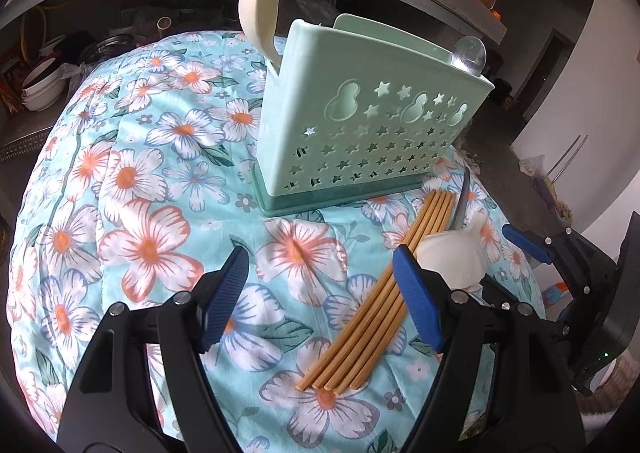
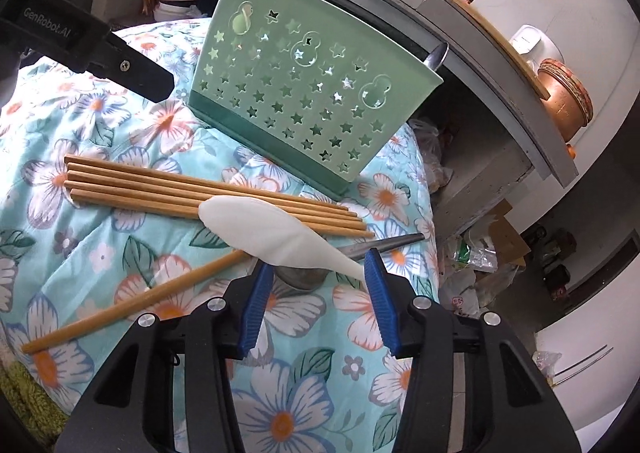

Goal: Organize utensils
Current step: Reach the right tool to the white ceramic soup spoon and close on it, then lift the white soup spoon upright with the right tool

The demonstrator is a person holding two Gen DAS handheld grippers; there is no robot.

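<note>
A mint green utensil holder (image 1: 360,117) with star cut-outs stands on the floral cloth; it also shows in the right wrist view (image 2: 304,93). A cream spoon (image 1: 258,9) and a steel spoon (image 1: 470,55) stand in it. A bundle of wooden chopsticks (image 1: 368,317) lies in front of it, seen too in the right wrist view (image 2: 200,189). One chopstick (image 2: 132,301) lies apart. A white rice paddle (image 2: 276,233) lies over the chopsticks and a steel spoon (image 2: 304,277). My left gripper (image 1: 320,293) is open and empty, its right finger touching the bundle. My right gripper (image 2: 320,289) is open around the paddle's handle.
The floral cloth (image 1: 140,193) covers a rounded table. A grey shelf behind holds bowls (image 1: 40,89) and clutter. A copper pot (image 2: 564,97) stands on the counter at the right. My left gripper's body (image 2: 80,41) shows at the right wrist view's upper left.
</note>
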